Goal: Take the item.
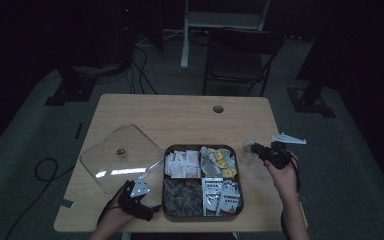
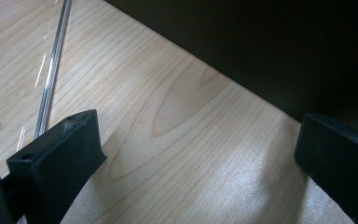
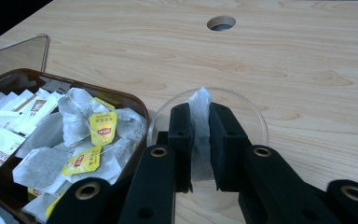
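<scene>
Right gripper, lower centre of frame, fingers clamped on a white paper tea bag over a clear round glass dish; left gripper fingers apart above the light wooden counter.

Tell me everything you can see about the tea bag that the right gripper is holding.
The tea bag is a white, slightly crinkled paper pouch, thin and soft-looking. It stands upright, pinched between the two black fingers of the right gripper, its top edge poking out above them. Whether it has a string or tag I cannot tell. It hangs over a clear round dish on the wooden table, just right of the brown tray.
</scene>
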`<move>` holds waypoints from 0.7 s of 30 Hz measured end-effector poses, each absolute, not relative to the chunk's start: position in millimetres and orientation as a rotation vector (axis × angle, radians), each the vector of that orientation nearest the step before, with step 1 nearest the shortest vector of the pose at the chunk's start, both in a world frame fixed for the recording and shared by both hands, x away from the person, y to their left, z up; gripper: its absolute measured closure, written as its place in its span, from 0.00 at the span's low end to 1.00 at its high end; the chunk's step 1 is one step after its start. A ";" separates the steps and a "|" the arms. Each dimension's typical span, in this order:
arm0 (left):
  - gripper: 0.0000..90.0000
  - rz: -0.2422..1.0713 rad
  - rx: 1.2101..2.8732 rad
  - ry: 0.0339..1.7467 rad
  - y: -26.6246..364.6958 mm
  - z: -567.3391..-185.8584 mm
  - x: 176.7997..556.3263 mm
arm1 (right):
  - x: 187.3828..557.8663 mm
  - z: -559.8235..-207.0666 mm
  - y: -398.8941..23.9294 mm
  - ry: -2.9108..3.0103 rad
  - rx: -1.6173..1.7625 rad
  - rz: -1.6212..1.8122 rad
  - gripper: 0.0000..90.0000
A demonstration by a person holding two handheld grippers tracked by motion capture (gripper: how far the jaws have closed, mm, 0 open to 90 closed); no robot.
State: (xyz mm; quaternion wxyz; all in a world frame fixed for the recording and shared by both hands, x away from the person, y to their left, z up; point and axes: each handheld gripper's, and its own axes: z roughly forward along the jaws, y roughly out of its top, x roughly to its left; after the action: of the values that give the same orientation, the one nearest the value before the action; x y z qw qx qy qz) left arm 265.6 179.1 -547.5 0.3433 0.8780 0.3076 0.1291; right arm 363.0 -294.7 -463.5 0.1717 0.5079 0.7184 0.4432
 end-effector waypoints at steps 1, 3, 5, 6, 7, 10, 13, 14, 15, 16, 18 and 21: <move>0.01 0.335 2.282 0.799 179.1 -547.5 265.6 | 363.6 -463.9 -294.6 2.041 1.445 1.258 0.87; 0.01 0.335 2.282 0.799 179.1 -547.5 265.6 | 364.2 -464.0 -294.5 2.042 1.447 1.261 0.85; 0.01 0.335 2.281 0.800 179.1 -547.5 265.6 | 364.0 -463.6 -294.2 2.043 1.448 1.269 0.82; 0.01 0.335 2.282 0.799 179.1 -547.5 265.6 | 363.8 -463.2 -294.1 2.041 1.445 1.272 0.81; 0.01 0.335 2.282 0.799 179.1 -547.5 265.6 | 363.2 -462.7 -294.1 2.038 1.442 1.274 0.79; 0.01 0.335 2.282 0.800 179.1 -547.5 265.6 | 360.9 -460.1 -293.9 2.026 1.428 1.287 0.74; 0.01 0.335 2.282 0.800 179.1 -547.5 265.6 | 358.1 -456.5 -293.6 2.021 1.412 1.304 0.68; 0.01 0.335 2.282 0.800 179.1 -547.5 265.6 | 357.3 -455.2 -293.4 2.017 1.402 1.301 0.65; 0.01 0.335 2.282 0.799 179.1 -547.5 265.6 | 356.4 -453.9 -293.3 2.017 1.393 1.302 0.62; 0.01 0.335 2.282 0.800 179.1 -547.5 265.6 | 355.6 -452.8 -293.3 2.016 1.384 1.308 0.61; 0.01 0.335 2.281 0.800 179.1 -547.5 265.6 | 353.6 -451.0 -292.8 2.003 1.380 1.333 0.55; 0.01 0.335 2.281 0.800 179.1 -547.5 265.6 | 350.3 -449.1 -292.3 1.996 1.358 1.369 0.52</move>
State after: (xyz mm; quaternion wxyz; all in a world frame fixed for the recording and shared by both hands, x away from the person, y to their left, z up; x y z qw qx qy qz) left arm 265.6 179.1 -547.5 0.3434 0.8780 0.3077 0.1290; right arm 350.3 -292.3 -449.1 0.1819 0.4811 0.7073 0.4850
